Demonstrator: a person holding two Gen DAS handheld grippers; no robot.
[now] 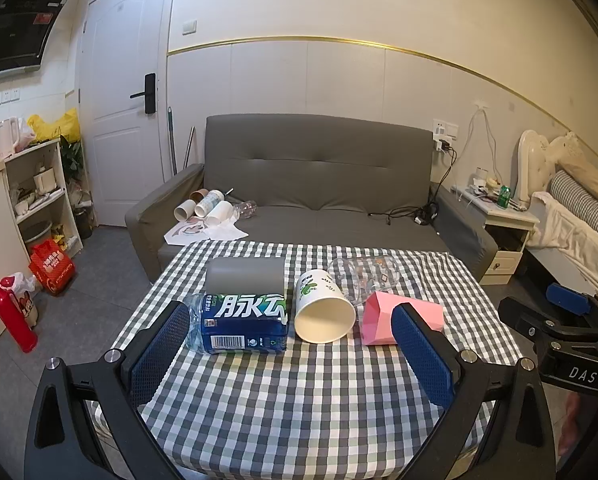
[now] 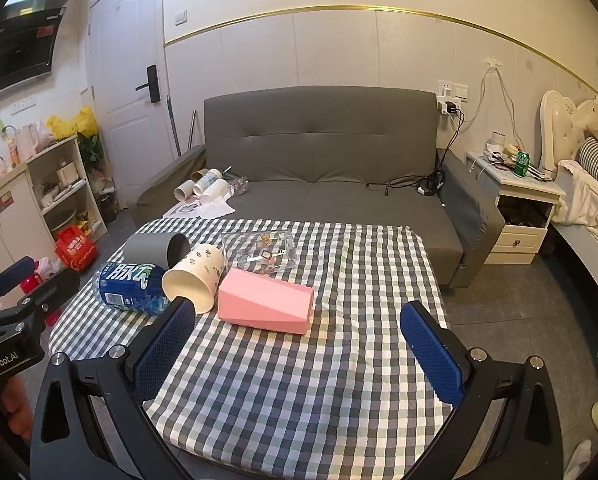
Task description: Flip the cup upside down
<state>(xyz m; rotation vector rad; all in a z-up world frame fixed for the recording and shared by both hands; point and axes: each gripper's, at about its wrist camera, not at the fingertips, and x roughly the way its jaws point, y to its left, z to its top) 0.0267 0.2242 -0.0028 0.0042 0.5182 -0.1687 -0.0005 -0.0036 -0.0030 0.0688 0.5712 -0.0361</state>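
Checked cloth covers the table (image 1: 299,392) in the left wrist view, with a grey sofa (image 1: 315,184) behind it against the wall. Five things lie on their sides in a cluster at the far half of the table: a grey cup (image 1: 245,276), a blue bottle (image 1: 239,322) just in front of it, a paper cup (image 1: 323,306) with its mouth turned toward the camera, a clear cup (image 1: 363,278) behind that, and a pink cup (image 1: 383,318) to the right. The left gripper (image 1: 291,328) hangs above the near cloth, jaws spread wide and empty, the bottle and paper cup showing between its fingers. The right gripper's body shows at the right edge.

From the right wrist, the same table (image 2: 339,360) and sofa (image 2: 323,148) appear. The pink cup (image 2: 265,306) lies nearest, the paper cup (image 2: 195,276) touching the bottle (image 2: 129,286), the grey cup (image 2: 155,248) and clear cup (image 2: 259,252) farther back. The right gripper (image 2: 299,322) is parted, holding nothing, above bare cloth.
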